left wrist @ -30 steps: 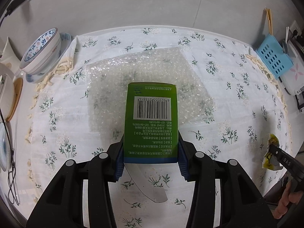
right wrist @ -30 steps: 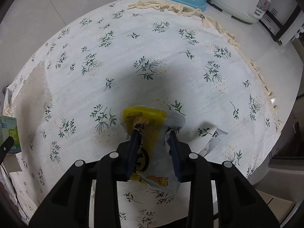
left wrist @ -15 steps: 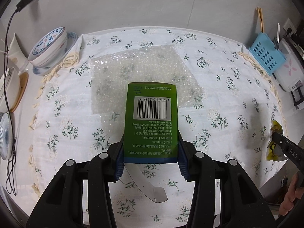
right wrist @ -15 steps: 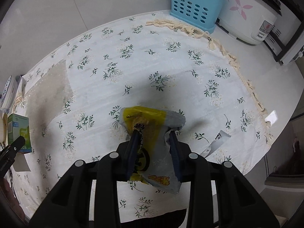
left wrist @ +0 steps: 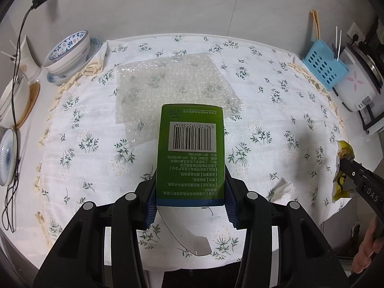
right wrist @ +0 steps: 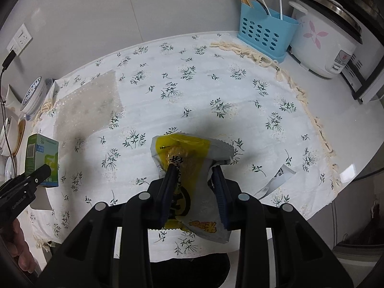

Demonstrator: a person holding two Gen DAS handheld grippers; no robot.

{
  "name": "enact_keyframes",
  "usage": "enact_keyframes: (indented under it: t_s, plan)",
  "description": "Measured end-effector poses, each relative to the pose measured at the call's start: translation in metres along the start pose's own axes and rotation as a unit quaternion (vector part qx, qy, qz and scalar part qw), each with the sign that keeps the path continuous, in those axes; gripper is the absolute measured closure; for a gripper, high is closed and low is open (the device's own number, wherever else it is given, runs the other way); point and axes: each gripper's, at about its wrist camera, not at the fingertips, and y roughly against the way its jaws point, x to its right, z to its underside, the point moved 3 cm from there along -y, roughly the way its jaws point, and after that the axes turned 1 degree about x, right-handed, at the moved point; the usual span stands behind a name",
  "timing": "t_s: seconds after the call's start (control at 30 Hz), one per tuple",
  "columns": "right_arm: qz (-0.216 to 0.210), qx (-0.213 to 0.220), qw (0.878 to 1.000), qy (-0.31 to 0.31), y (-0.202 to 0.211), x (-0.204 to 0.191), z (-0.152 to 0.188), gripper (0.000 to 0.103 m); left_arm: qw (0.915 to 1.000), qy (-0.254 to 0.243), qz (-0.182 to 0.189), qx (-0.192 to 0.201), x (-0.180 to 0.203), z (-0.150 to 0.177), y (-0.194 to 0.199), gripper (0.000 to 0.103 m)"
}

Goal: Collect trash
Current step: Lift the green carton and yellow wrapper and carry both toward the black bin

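Two grips: green box (left wrist: 190, 153) in left gripper (left wrist: 190, 206), wrapper (right wrist: 189, 175) in right gripper (right wrist: 194, 192).

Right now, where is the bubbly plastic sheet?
The bubble wrap sheet lies flat on the flowery tablecloth, at the far left side near the stacked bowls. In the left wrist view it sits just beyond the green box.
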Motion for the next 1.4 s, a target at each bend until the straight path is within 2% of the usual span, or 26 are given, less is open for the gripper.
enact_keyframes:
  t_s: [0.77,1.4]
  plan:
    - [-0.036,0.030,0.998,0.050,0.051,-0.011,0.031,0.073,0.9995,0.015,0.017,0.020,0.020,0.050,0.050,0.058]
    - [-0.060,0.018,0.996,0.068,0.060,-0.007,0.080,0.073,0.9994,0.030,0.013,0.014,0.027,0.103,0.061,0.058]
